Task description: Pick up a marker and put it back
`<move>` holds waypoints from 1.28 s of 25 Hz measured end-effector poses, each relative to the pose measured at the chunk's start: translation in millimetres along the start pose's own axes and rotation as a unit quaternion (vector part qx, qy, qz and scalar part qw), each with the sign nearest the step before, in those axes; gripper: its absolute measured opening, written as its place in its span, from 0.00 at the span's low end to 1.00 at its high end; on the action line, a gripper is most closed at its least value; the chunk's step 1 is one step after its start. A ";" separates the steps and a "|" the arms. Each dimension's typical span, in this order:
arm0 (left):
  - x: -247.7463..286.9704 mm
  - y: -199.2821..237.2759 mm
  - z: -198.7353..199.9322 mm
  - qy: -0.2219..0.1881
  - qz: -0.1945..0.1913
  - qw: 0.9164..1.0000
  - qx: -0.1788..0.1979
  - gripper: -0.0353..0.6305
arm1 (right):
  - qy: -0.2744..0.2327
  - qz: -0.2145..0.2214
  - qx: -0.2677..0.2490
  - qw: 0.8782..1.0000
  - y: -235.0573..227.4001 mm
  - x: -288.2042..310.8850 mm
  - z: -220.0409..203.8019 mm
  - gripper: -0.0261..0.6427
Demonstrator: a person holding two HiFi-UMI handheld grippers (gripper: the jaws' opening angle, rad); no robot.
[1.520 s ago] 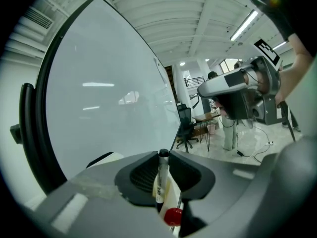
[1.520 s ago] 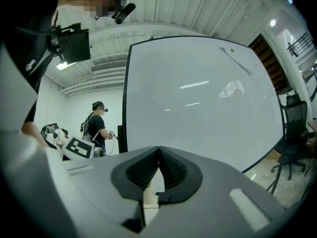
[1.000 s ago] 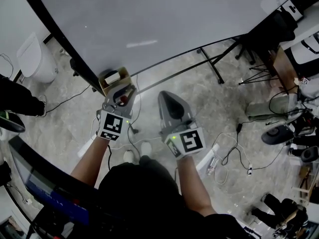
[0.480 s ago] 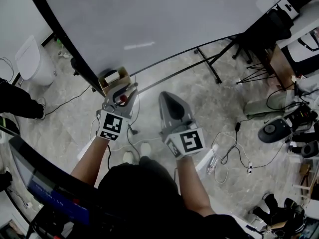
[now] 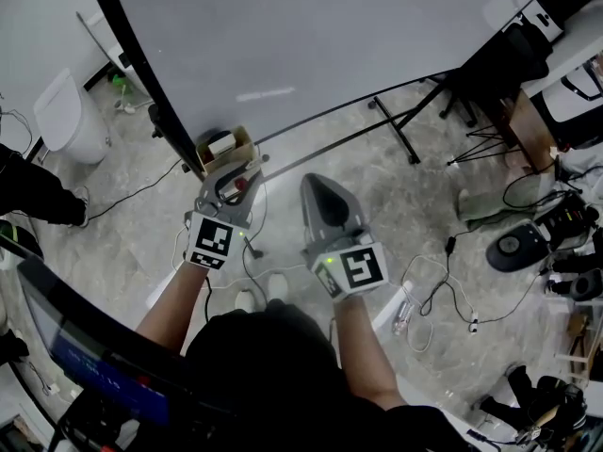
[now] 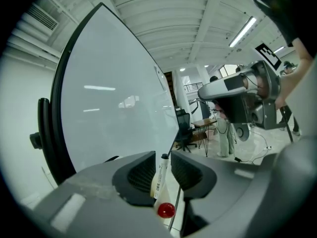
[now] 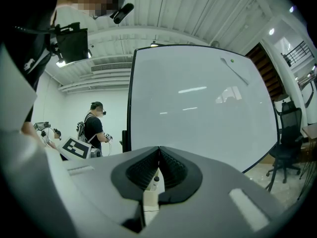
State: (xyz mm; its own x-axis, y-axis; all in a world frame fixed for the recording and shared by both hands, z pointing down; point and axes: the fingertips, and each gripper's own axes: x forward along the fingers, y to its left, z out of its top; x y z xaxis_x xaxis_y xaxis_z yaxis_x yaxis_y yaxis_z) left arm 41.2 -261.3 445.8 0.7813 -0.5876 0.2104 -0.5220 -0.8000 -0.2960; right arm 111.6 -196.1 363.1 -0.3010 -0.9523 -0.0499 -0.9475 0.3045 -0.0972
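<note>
A white marker (image 6: 159,180) with a red end (image 6: 166,210) and a dark tip stands between the jaws of my left gripper (image 6: 162,158). It leans on the left pad, with a gap to the right pad, and the jaws are closing. In the head view the marker's red end (image 5: 240,184) shows inside the left gripper (image 5: 233,169), just below a small cardboard box (image 5: 224,145) at the whiteboard's (image 5: 311,36) lower edge. My right gripper (image 5: 318,185) hangs beside it to the right, shut and holding nothing (image 7: 159,150).
The whiteboard's black stand legs (image 5: 396,125) cross the floor ahead. Cables (image 5: 443,281) lie at the right, near chairs and gear (image 5: 528,243). A white bin (image 5: 68,116) stands at the left. Another person (image 7: 94,128) stands far off.
The left gripper has edged slightly toward the cardboard box, with the marker's red end still between its jaws. The right gripper has stayed put.
</note>
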 end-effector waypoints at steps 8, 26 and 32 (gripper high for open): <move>-31.4 13.2 15.2 -0.030 0.021 0.999 -0.026 0.09 | -0.010 0.009 -0.011 1.000 22.0 -3.1 11.4 0.05; -114.5 15.6 34.4 -0.079 0.050 0.995 -0.043 0.06 | -0.037 0.025 -0.037 0.998 79.6 -27.0 24.0 0.05; -135.0 9.5 38.6 -0.086 0.051 0.994 -0.039 0.06 | -0.029 0.014 -0.048 0.998 88.3 -40.6 23.6 0.05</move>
State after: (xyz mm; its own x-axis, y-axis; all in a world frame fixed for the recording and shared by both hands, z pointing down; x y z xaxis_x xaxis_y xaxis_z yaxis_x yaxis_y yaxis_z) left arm -56.0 -184.9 378.7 0.7664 -0.6421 0.0181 -0.6213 -0.7481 -0.2331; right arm 42.8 -130.1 333.0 -0.3225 -0.9404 -0.1080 -0.9459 0.3244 -0.0004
